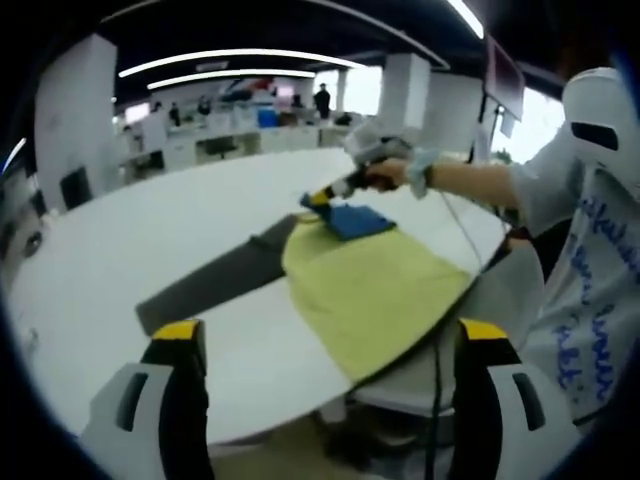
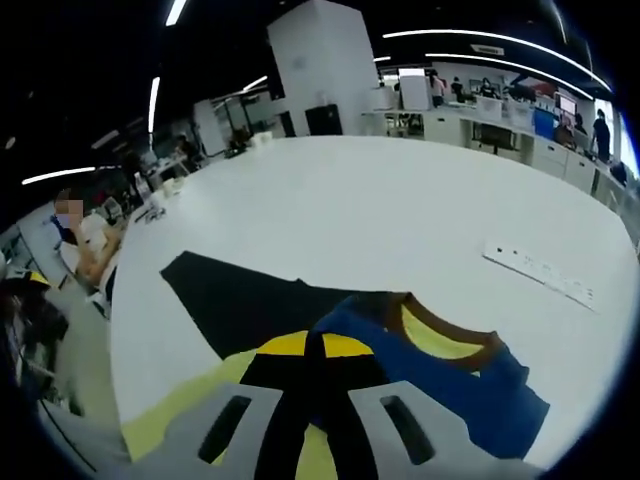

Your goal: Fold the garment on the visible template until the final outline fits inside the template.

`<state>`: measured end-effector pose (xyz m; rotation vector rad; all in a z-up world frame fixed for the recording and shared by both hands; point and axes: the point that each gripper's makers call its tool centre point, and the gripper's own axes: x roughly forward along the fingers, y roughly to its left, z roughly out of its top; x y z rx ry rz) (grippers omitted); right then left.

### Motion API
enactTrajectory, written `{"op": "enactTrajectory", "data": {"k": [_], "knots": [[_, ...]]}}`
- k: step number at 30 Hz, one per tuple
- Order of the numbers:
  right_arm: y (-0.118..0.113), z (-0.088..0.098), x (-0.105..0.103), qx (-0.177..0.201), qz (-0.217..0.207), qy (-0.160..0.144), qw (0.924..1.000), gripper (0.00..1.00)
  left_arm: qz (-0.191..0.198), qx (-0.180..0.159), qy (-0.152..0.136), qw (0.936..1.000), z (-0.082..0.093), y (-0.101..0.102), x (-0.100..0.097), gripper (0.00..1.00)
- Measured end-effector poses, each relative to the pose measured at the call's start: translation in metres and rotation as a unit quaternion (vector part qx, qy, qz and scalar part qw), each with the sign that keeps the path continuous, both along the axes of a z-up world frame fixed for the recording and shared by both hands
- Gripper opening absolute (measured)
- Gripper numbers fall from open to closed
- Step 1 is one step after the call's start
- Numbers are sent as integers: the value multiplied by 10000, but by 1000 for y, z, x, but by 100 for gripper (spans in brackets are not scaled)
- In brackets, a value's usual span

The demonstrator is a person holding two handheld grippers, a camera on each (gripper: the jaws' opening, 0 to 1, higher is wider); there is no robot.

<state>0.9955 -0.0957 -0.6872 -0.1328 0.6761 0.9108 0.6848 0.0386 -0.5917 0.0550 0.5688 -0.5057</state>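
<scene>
Garment (image 1: 375, 290) is a yellow tee with blue sleeves, spread on the white tabletop (image 1: 150, 240) across a dark template (image 1: 215, 280), its near part draped over the table edge. Right tongs (image 2: 322, 362) look clamped on the blue sleeve (image 2: 480, 395) at the far end, so they're way nearer; left tongs (image 1: 330, 345) hang open, well short of the near hem, long axis running away from them. Can't really tell how much template the shirt hides.

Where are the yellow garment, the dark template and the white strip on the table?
yellow garment (image 1: 370, 285), left gripper view, middle of its body.
dark template (image 2: 235, 300), right gripper view, bare left part.
white strip (image 2: 540, 272), right gripper view, its middle.
</scene>
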Motion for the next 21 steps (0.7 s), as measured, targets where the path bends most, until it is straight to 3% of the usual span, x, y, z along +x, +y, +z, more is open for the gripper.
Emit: {"op": "enactTrajectory", "data": {"k": [3,10,21], "knots": [[-1,-11,1,-135,8,9,9999,3,35,-17,25,10000,-1,1,0,99],[9,-23,0,-44,16,210,9998,3,86,-19,86,9999,-4,4,1,98],[18,-40,2,-7,-106,254,9996,3,129,-27,126,9998,-7,5,1,99]]}}
